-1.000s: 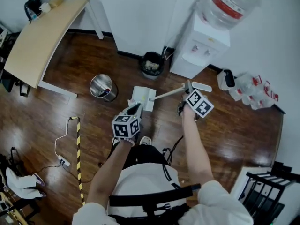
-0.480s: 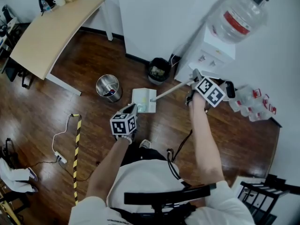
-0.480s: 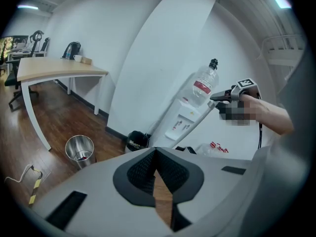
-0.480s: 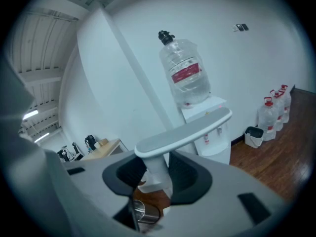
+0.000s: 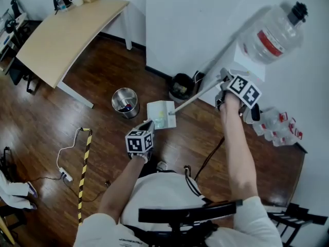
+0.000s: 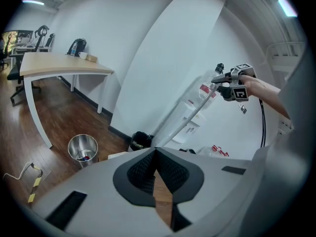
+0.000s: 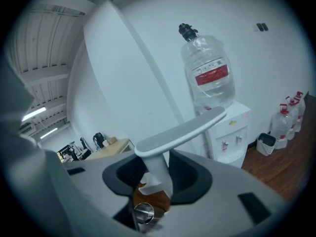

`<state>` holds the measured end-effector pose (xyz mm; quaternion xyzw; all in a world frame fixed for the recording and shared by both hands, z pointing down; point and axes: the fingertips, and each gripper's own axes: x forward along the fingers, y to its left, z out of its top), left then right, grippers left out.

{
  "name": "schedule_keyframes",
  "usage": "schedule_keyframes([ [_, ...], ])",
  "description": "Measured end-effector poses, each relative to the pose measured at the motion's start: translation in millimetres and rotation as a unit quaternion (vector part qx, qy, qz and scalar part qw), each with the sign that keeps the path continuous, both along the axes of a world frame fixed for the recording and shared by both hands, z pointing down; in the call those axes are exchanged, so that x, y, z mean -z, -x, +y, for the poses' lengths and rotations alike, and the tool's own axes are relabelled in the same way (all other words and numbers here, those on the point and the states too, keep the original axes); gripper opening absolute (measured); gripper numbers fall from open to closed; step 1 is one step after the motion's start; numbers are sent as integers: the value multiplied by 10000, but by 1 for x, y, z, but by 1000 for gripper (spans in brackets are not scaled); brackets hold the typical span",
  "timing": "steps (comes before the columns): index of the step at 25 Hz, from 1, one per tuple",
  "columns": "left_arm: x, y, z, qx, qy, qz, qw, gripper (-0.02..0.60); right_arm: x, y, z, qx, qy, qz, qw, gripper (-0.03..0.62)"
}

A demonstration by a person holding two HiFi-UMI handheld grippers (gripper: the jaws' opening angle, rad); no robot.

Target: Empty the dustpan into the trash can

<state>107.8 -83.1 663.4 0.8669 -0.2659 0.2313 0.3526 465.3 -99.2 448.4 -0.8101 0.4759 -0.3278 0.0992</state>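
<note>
At the far left stands the desk (image 5: 61, 35), with a few small items at its back corner and nothing on it for this job. Below it on the wooden floor (image 5: 46, 122) lie a white cable and a yellow-and-black strip (image 5: 82, 163), well clear of my path.

The steel trash can (image 5: 125, 102) stands open, something coloured at its bottom. My left gripper (image 5: 149, 122) hangs just below the pan. Its own view shows its jaws pressed together at the tips with nothing between them, so it is only along for the ride.

The dustpan (image 5: 161, 115) is what has changed. A second ago it sat lower and further from the steel can. Now its white pan is just beside that can's right side, not yet over the rim, with a little pale debris visible in it. Its long shaft (image 6: 192, 117) slopes up to the right more steeply than before.

Behind the pan, against the wall, is a black bin (image 5: 182, 86) holding litter, so I have two possible targets. I judge the steel can the likelier, since the pan has drifted towards it.

My right gripper (image 5: 224, 81) has climbed with the handle and pinches the grey T-grip (image 7: 158, 172) firmly. Behind it stand the water dispenser (image 5: 267, 32) and the small jugs (image 5: 280, 130).

Lift is done; I read carry-over and tipping as the steps left.
</note>
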Motion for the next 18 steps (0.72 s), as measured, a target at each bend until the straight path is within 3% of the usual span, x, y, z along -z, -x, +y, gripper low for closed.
schedule_keyframes([
  [9, 4, 25, -84, 294, -86, -8, 9995, -6, 79, -1, -90, 131, -345, 92, 9993, 152],
  [18, 13, 59, -180, 1106, -122, -110, 9937, -6, 112, 29, -209, 702, -636, 124, 9954, 152],
])
